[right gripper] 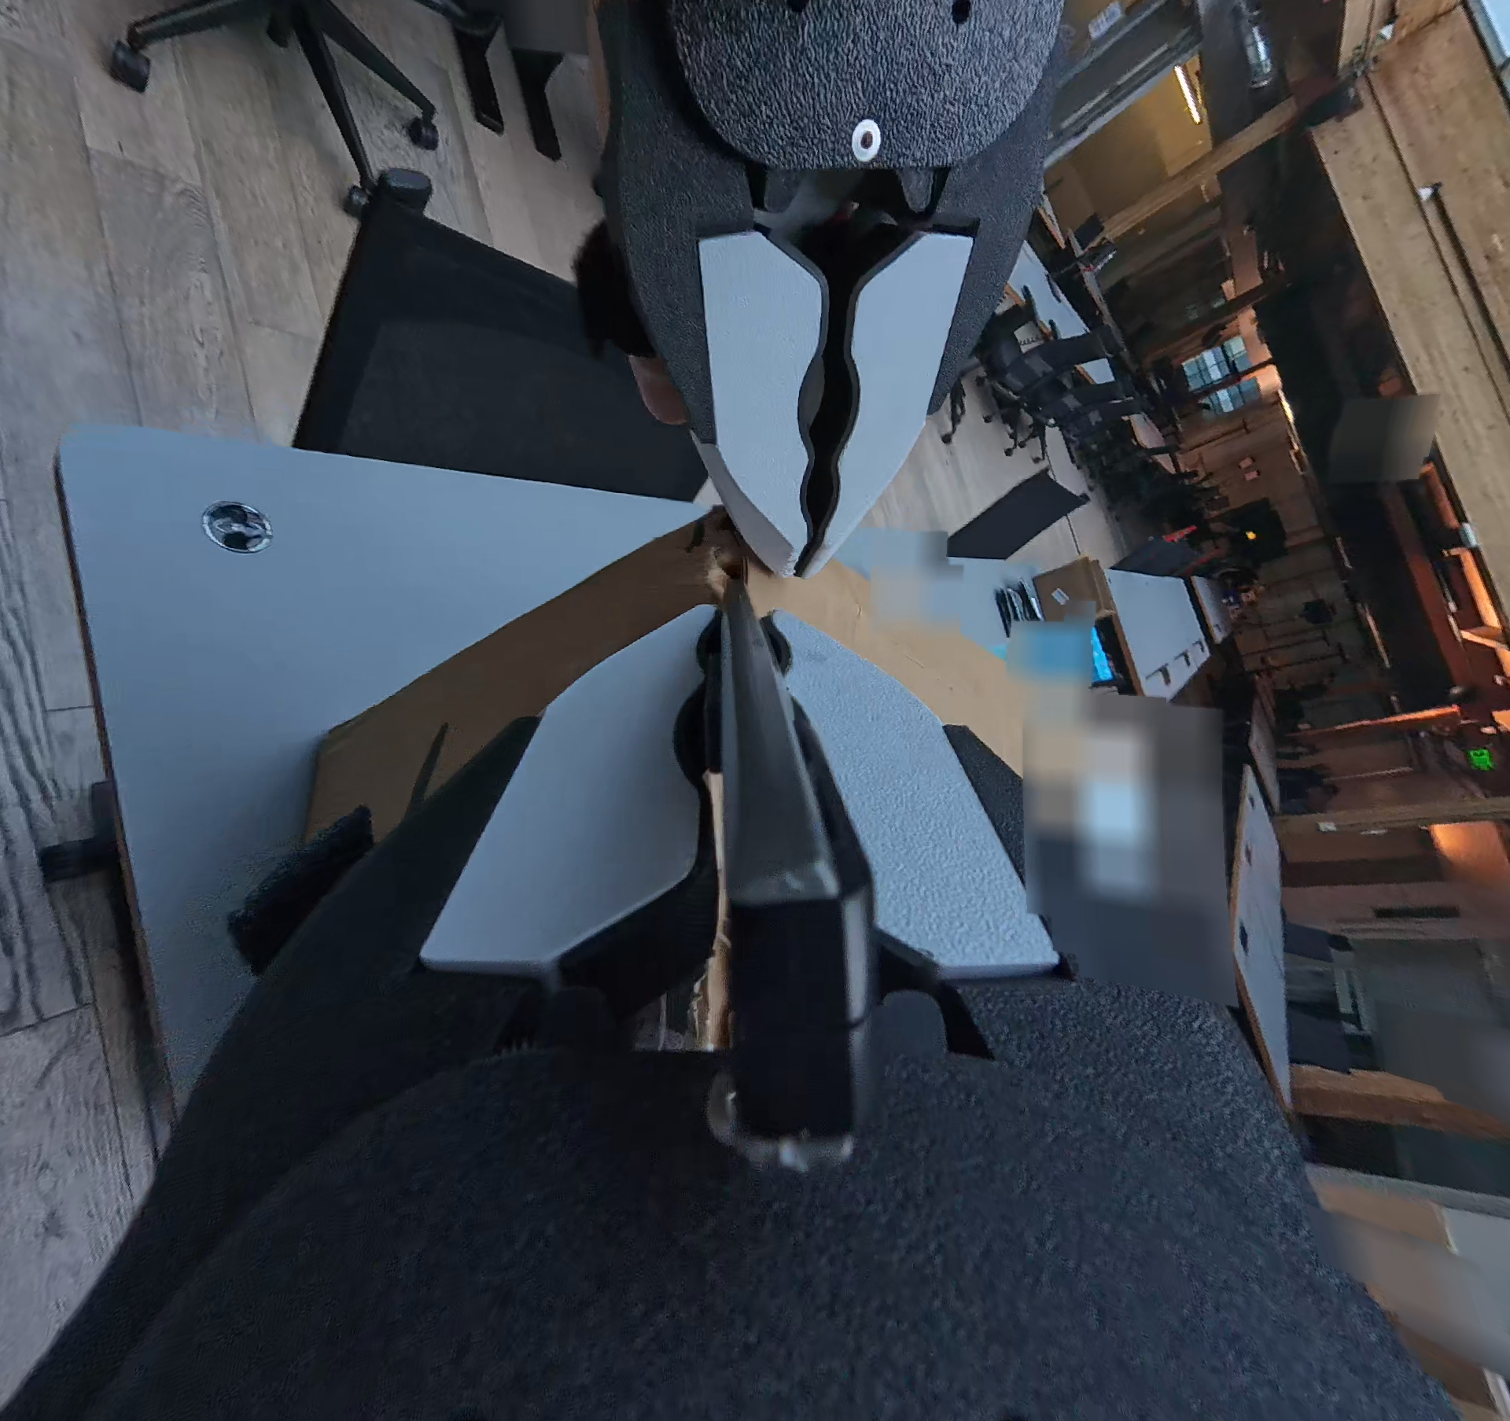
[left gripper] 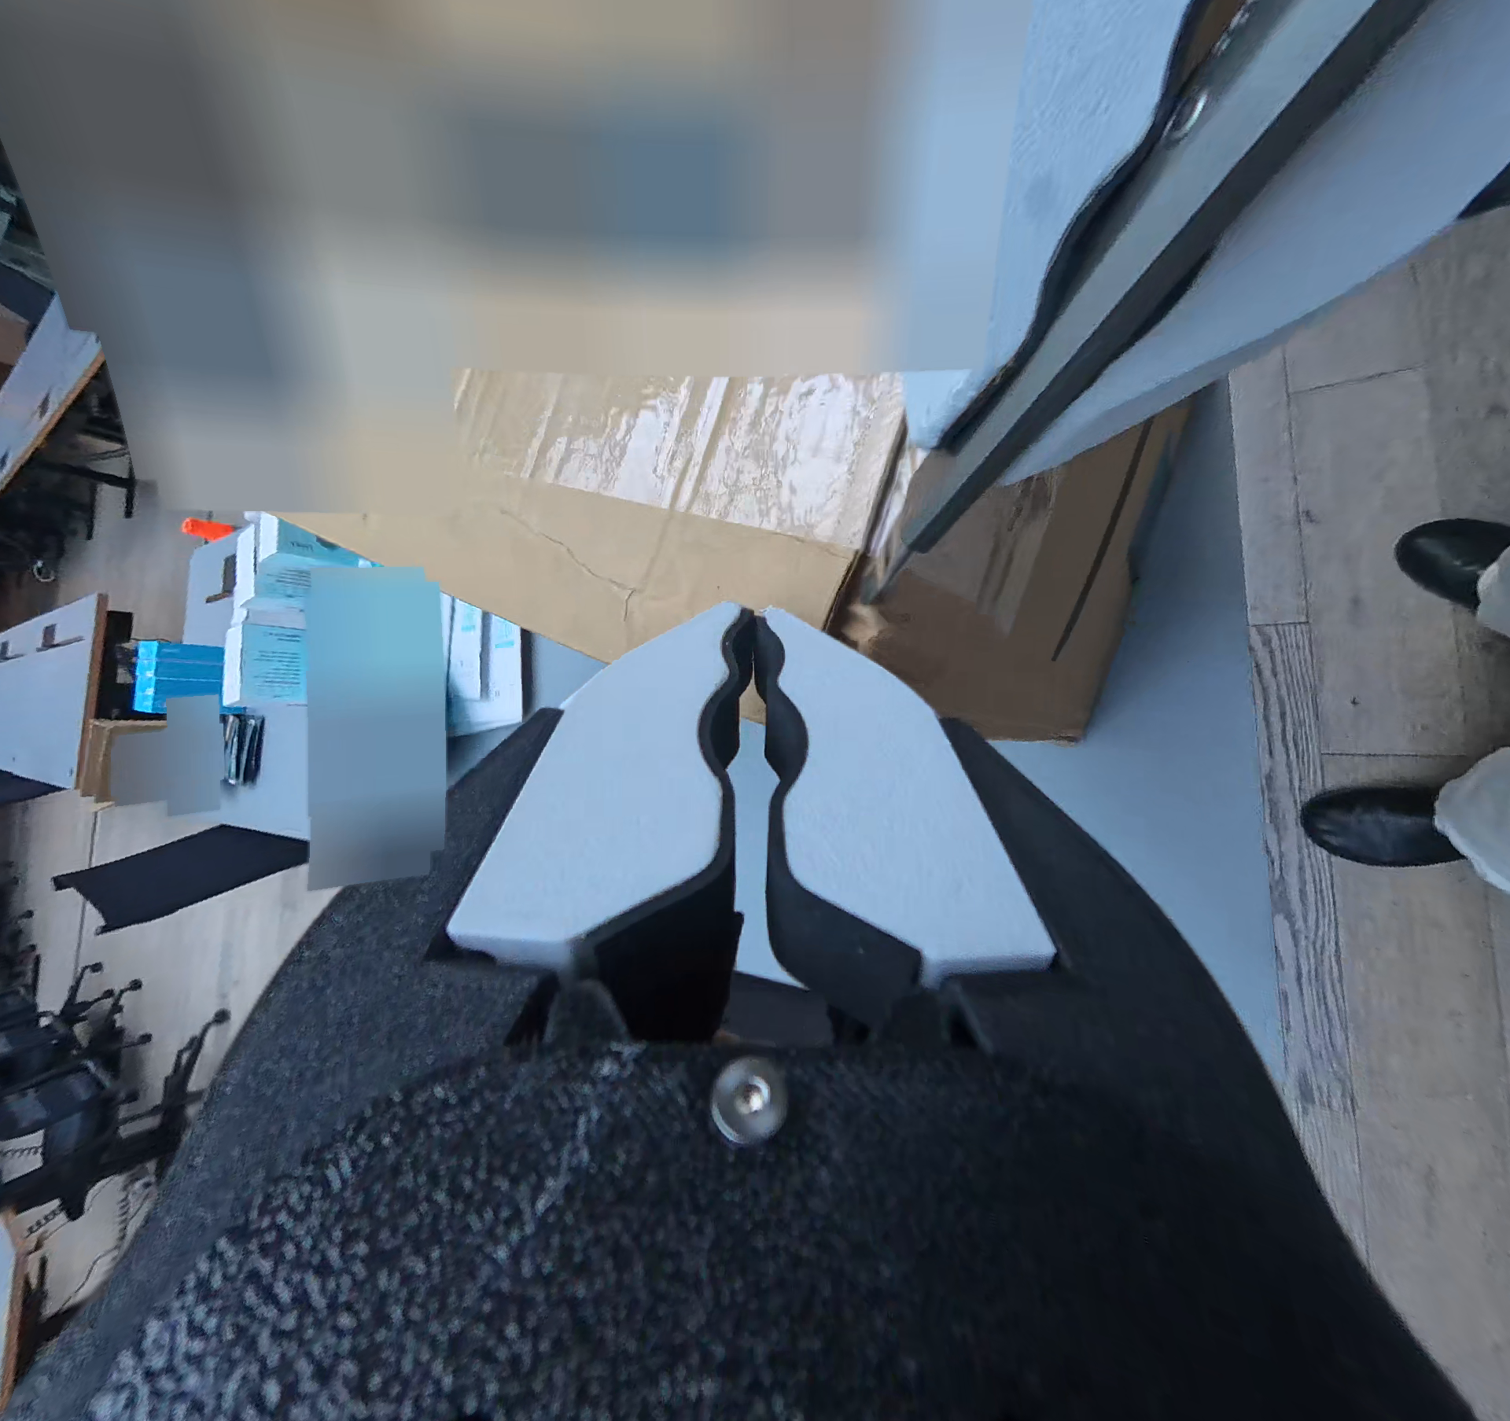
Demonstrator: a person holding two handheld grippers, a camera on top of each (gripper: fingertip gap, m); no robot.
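Right gripper, jaws clamped on a black knife whose tip touches the cardboard box on the table; left gripper, jaws closed and empty, above the box.

Each gripper, left and right, has a grainy black body, a silver screw at its middle, and two pale grey fingers with wavy black inner edges. The person wears black shoes and light trousers.

Wood-plank floor, grey desk, wheeled office chair, warm ceiling lights
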